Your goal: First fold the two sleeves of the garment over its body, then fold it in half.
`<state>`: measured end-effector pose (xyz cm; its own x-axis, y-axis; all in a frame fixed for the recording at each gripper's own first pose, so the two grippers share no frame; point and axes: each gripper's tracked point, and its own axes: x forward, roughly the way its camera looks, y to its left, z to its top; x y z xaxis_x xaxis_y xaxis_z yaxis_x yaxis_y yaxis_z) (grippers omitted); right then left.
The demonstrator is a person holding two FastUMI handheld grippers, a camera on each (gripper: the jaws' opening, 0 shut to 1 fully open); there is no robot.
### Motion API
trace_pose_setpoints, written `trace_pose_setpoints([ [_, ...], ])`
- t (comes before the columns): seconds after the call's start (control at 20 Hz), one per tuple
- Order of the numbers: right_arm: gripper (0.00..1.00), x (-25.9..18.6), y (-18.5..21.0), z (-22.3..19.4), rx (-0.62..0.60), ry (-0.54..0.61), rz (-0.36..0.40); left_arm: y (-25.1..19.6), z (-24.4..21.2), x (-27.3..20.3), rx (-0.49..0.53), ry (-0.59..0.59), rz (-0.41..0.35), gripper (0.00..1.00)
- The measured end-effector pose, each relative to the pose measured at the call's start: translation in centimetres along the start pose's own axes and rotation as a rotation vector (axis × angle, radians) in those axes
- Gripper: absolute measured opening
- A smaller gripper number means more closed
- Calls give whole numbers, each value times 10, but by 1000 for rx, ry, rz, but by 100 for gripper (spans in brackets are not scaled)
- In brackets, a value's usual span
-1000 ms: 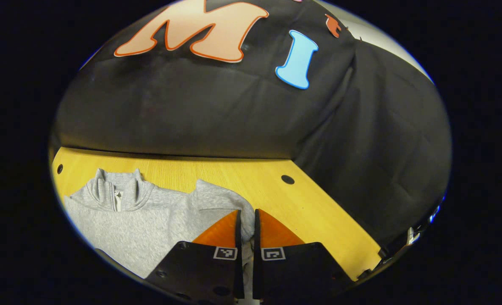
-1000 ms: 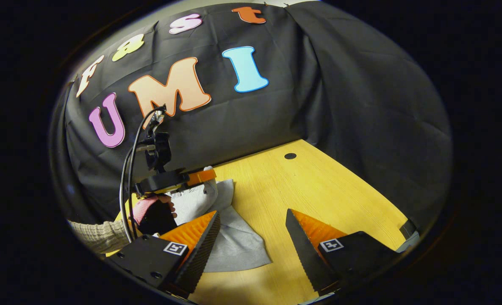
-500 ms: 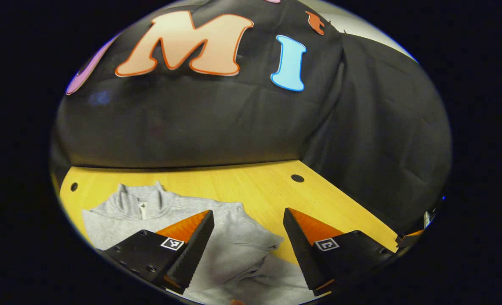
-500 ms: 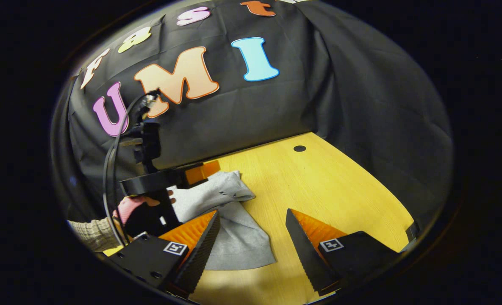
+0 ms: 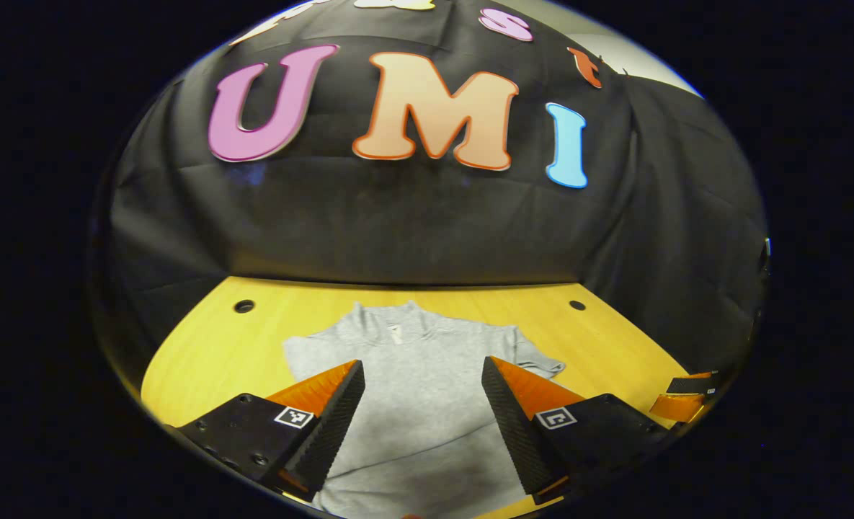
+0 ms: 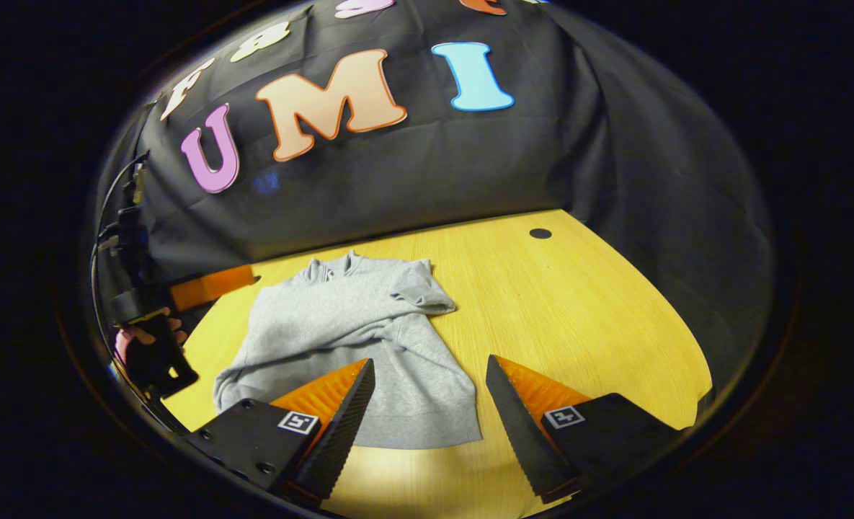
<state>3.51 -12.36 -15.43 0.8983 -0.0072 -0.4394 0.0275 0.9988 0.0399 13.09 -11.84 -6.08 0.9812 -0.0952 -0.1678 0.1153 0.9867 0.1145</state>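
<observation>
A grey zip-neck garment (image 5: 419,375) lies flat on the yellow table (image 5: 210,353), collar toward the wall. In the right gripper view the garment (image 6: 340,324) has both sleeves lying across its body, the right one bunched near the shoulder. My left gripper (image 5: 421,362) hovers open over the garment's middle, nothing between its fingers. My right gripper (image 6: 429,360) is open too, above the hem's right corner. The left gripper (image 6: 210,287) also appears at the far left of the right gripper view, held by a hand (image 6: 145,337) beside the garment.
The black cloth wall (image 6: 412,173) closes the table at the back and right. Small round holes (image 5: 243,306) (image 6: 540,233) mark the tabletop near the back. Bare table (image 6: 578,324) stretches right of the garment. A part of the right gripper (image 5: 679,404) shows at the right edge.
The left gripper opened and let go of the sleeve, which now lies over the body. It then drew back and left, away from the garment. The right gripper stayed open.
</observation>
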Motion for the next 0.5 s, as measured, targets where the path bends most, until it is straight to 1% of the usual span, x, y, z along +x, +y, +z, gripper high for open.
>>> trace_pose_setpoints([
  [0.05,98,1,1,-7,-9,11,9,13,-6,-13,-8,5,32,95],
  [0.2,98,9,1,-24,-45,48,19,32,-23,-42,-52,37,111,95],
  [0.25,98,12,0,-30,-61,53,17,37,-35,-51,-70,60,127,95],
  [0.3,93,15,-2,-36,-72,67,17,41,-51,-63,-84,90,142,95],
  [0.35,93,17,-5,-44,-79,83,17,42,-65,-71,-92,116,152,95],
  [0.4,98,19,-8,-50,-86,98,18,44,-81,-81,-95,143,163,96],
  [0.5,98,22,-11,-59,-103,122,22,45,-108,-98,-99,188,180,96],
])
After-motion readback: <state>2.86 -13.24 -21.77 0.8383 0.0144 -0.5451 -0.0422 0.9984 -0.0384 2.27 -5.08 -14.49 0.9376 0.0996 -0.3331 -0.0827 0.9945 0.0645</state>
